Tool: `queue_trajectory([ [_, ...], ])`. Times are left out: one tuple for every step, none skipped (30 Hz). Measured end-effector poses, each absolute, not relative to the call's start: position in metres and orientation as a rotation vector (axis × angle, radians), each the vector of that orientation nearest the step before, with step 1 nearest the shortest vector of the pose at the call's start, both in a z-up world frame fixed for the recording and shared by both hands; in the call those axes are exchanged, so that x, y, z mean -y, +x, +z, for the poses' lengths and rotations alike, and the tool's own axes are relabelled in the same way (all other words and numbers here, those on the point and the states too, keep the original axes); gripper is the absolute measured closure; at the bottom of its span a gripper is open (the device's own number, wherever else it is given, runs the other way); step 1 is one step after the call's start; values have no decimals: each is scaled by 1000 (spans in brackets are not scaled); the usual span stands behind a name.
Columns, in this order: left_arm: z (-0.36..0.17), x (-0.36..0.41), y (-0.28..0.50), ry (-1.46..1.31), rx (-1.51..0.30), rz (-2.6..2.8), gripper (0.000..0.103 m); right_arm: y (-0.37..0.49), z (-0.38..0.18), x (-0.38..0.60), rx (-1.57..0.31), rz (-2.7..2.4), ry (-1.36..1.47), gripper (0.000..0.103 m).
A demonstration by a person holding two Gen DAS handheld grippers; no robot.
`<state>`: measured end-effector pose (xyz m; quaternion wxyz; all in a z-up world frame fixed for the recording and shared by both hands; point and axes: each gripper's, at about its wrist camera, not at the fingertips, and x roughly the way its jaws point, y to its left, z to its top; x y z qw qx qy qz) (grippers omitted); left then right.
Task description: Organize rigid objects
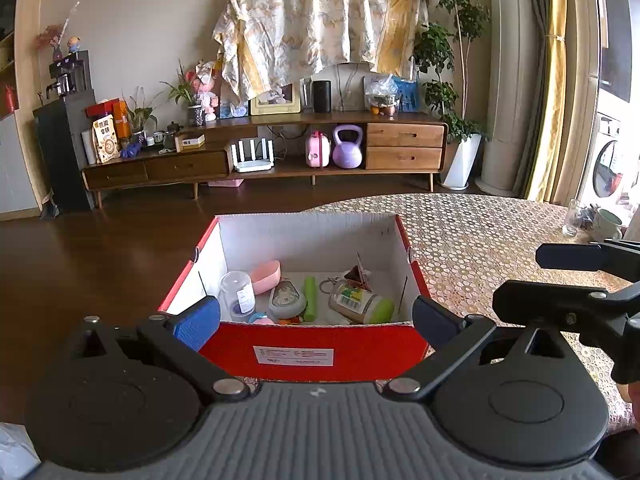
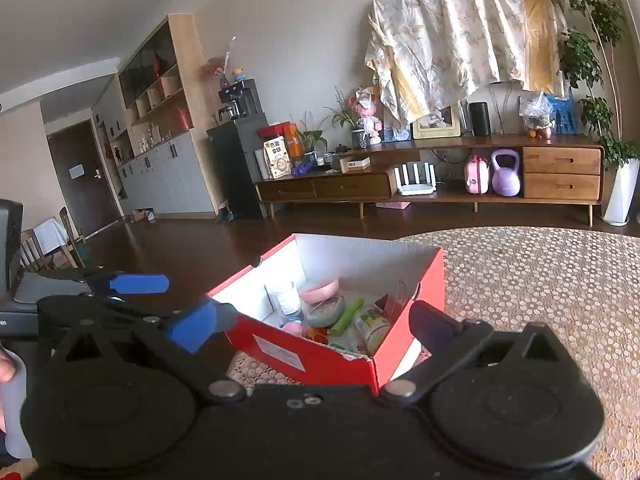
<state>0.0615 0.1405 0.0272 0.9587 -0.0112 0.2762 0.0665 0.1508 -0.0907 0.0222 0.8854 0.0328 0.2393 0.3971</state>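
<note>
A red cardboard box (image 1: 360, 344) with a white inside stands at the table's left edge. In it lie a clear cup (image 1: 238, 296), a pink scoop (image 1: 266, 276), a grey case (image 1: 286, 300), a green tube (image 1: 310, 298) and a green-lidded jar (image 1: 362, 304). My left gripper (image 1: 316, 322) hovers open and empty just before the box's near wall. My right gripper (image 2: 312, 324) is open and empty too, at the near corner of the box (image 2: 280, 344). The jar (image 2: 372, 326) and tube (image 2: 348, 316) show between its fingers.
The table wears a dotted patterned cloth (image 1: 480, 232) that stretches right of the box. A glass (image 1: 572, 218) and a mug (image 1: 606, 224) stand at its far right. Dark wood floor lies left of the box. A long TV cabinet (image 2: 440, 184) lines the far wall.
</note>
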Motion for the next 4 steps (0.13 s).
queue_trajectory([
  [27, -140, 62, -26, -564, 131, 0, 149, 21, 91, -498, 823, 71, 0],
  [27, -139, 62, -32, -569, 126, 0, 149, 20, 93, -499, 818, 76, 0],
  [27, -138, 62, -36, -573, 123, 0, 149, 20, 95, -499, 813, 80, 0],
  [27, -137, 62, -36, -575, 122, 0, 149, 19, 98, -499, 807, 84, 0],
])
